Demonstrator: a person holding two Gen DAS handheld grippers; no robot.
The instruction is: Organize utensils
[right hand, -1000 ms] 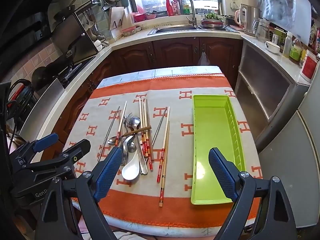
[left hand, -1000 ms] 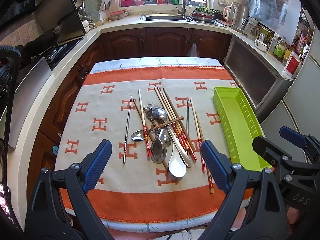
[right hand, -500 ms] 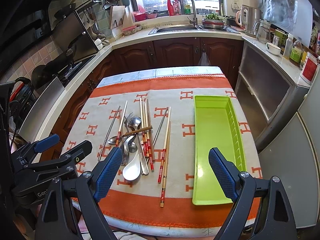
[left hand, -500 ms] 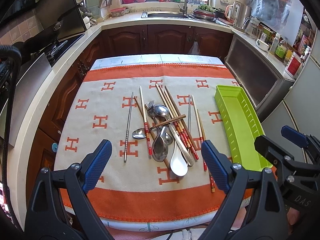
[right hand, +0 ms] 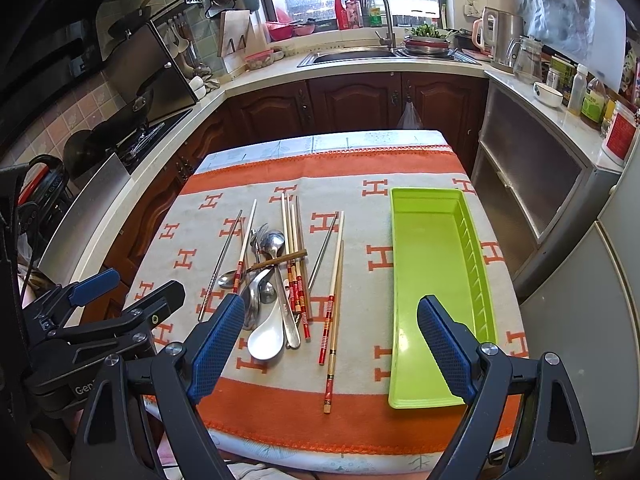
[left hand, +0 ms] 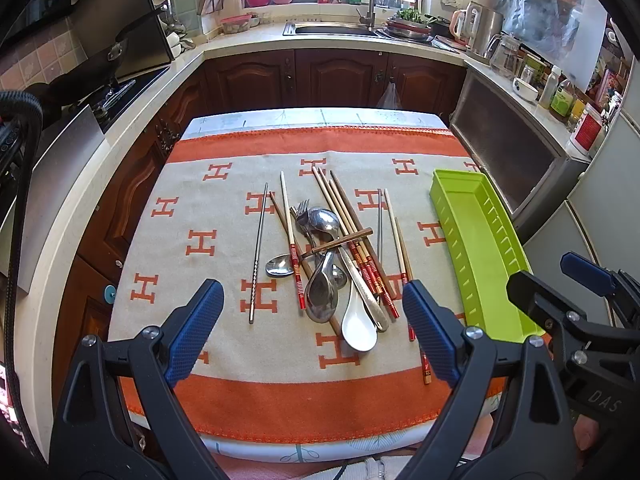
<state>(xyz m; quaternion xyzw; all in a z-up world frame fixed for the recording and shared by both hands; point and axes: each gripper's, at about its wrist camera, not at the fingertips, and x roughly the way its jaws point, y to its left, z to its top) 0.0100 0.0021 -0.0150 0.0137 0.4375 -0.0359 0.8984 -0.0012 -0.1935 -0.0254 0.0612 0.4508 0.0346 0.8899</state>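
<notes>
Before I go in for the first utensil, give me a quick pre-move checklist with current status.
1. Left gripper open, nothing held: ok.
2. Right gripper open, nothing held: ok.
3. Green tray holds nothing, ready to receive: ok.
4. Utensils separated for a clean pick: not ok; the white spoon, metal spoons and chopsticks overlap in a pile.
5. Easy first pick: ok; the metal chopstick lies alone left of the pile.
6. Cloth flat under the pile: ok.

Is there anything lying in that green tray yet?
No, the green tray shows only its bare floor, while the spoons, fork and chopsticks all lie on the cloth beside it.
</notes>
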